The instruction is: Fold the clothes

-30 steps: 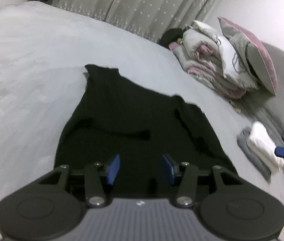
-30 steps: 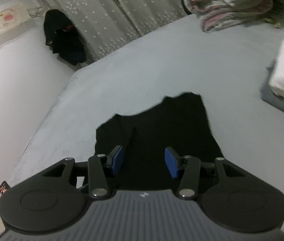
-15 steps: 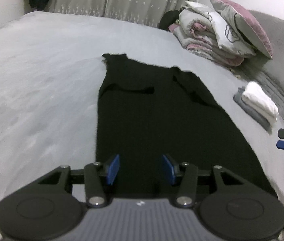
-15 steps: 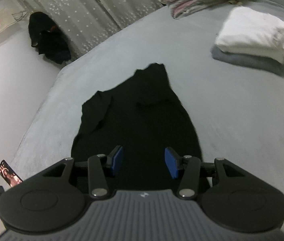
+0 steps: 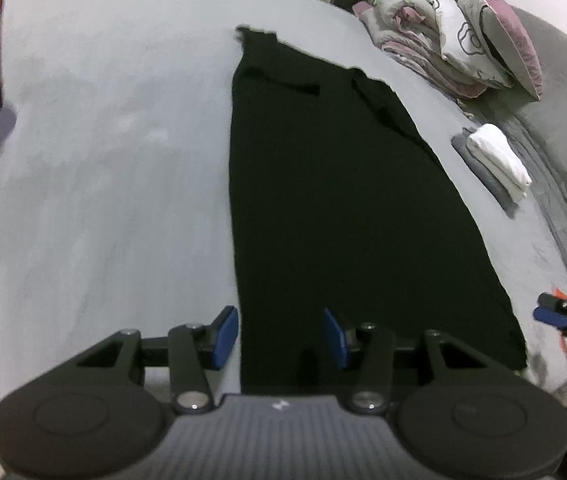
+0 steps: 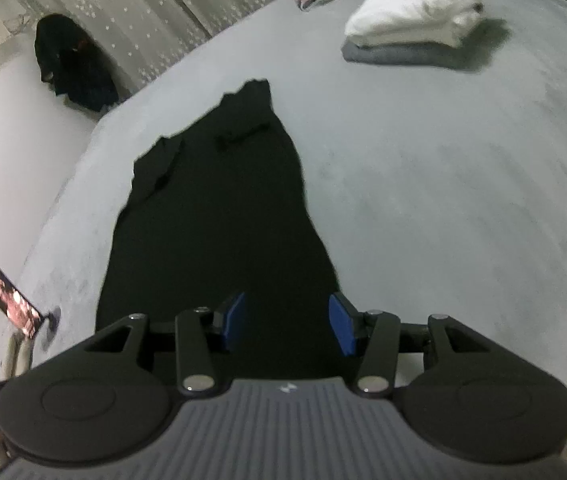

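While the black garment point(image 5: 335, 200) lies flat along the grey bed point(image 5: 103, 180), both the left gripper point(image 5: 281, 334) and right gripper point(image 6: 287, 322) hover with jaws apart and empty; folded white clothes point(image 6: 415, 14) and bedding point(image 5: 435, 32) sit well aside.

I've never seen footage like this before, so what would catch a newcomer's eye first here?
Most striking is the long black garment spread flat down the middle of the grey bed. In the foreground of each view sits a claw with blue pads, jaws apart and nothing between them: the left claw over the garment's near left corner, the right claw over its near right corner. To the right lies a folded white and grey stack.
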The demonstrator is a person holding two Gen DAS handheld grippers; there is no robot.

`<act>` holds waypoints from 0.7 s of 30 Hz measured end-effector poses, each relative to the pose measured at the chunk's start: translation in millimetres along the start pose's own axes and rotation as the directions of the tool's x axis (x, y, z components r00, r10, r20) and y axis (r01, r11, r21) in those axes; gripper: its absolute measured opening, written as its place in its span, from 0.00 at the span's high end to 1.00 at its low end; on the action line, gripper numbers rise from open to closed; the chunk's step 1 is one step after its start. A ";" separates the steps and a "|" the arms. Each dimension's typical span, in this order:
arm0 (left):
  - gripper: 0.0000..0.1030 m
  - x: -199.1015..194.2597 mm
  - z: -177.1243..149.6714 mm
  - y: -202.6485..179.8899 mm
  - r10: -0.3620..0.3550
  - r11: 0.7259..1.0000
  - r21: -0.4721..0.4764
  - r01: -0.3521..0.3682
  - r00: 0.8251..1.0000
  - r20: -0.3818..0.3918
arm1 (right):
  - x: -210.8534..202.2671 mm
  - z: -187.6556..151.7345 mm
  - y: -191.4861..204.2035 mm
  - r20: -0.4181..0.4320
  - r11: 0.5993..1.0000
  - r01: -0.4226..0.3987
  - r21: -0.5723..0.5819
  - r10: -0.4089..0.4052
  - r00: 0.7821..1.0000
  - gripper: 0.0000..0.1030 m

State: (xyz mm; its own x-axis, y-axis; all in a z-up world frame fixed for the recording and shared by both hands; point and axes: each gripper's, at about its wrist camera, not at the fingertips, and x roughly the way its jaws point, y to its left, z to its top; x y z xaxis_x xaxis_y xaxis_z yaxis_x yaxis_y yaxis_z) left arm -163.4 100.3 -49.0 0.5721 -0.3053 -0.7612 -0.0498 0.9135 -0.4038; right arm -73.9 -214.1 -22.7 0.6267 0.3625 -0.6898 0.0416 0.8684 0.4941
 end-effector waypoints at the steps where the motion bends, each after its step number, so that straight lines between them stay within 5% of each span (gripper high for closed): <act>1: 0.54 0.0 -6.5 2.3 -0.010 1.000 -0.011 0.010 1.000 -0.019 | -3.0 -5.6 -3.0 -0.005 1.000 0.003 0.000 -0.003 1.000 0.51; 10: 0.57 -4.7 -38.6 11.1 -0.089 0.993 -0.076 0.085 0.995 -0.050 | -15.9 -48.1 -19.6 -0.048 1.000 0.021 -0.023 -0.022 0.999 0.51; 17: 0.69 -1.5 -49.5 18.7 -0.136 0.986 -0.103 0.130 0.989 -0.053 | -5.8 -65.4 -25.0 -0.077 0.999 0.019 -0.047 -0.023 0.997 0.51; 21: 0.77 0.3 -48.7 19.6 -0.165 0.982 -0.101 0.158 0.984 -0.065 | -0.8 -60.9 -25.0 -0.088 0.999 0.013 -0.053 -0.018 0.996 0.65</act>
State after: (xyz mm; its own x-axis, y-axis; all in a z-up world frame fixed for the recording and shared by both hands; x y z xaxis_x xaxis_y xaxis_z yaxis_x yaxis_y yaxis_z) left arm -204.1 105.0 -81.9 0.5177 -0.4691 -0.7155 -0.0414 0.8216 -0.5686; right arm -122.8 -215.5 -66.7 0.5546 0.3753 -0.7426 0.0089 0.8898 0.4563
